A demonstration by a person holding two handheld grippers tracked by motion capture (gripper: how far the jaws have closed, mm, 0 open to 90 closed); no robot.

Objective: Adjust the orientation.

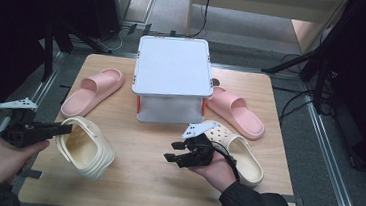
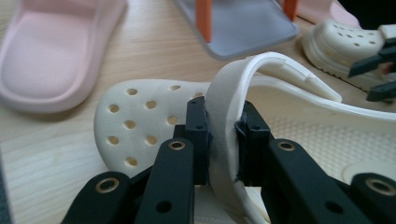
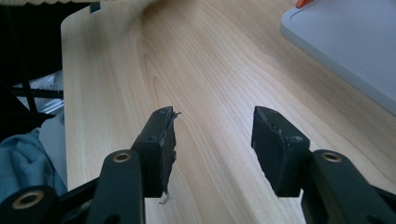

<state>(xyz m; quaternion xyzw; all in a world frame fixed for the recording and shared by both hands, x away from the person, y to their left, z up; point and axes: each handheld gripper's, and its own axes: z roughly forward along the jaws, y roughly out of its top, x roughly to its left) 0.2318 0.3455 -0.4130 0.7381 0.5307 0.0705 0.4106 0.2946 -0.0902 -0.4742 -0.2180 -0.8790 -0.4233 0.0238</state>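
On the near left of the wooden table (image 1: pixel 154 181), the left gripper (image 1: pixel 66 130) is pinching the heel strap (image 2: pixel 224 121) of a cream clog (image 1: pixel 86 147), which is lying tipped on its side. The right gripper (image 1: pixel 175 152) is hovering over bare wood near the middle, its jaws standing apart with nothing between them. A second cream clog (image 1: pixel 239 158) is sitting just right of it. A white storage box (image 1: pixel 172 79) is standing at the far middle, with a pink slipper (image 1: pixel 93 91) lying to its left and another pink slipper (image 1: pixel 235 112) to its right.
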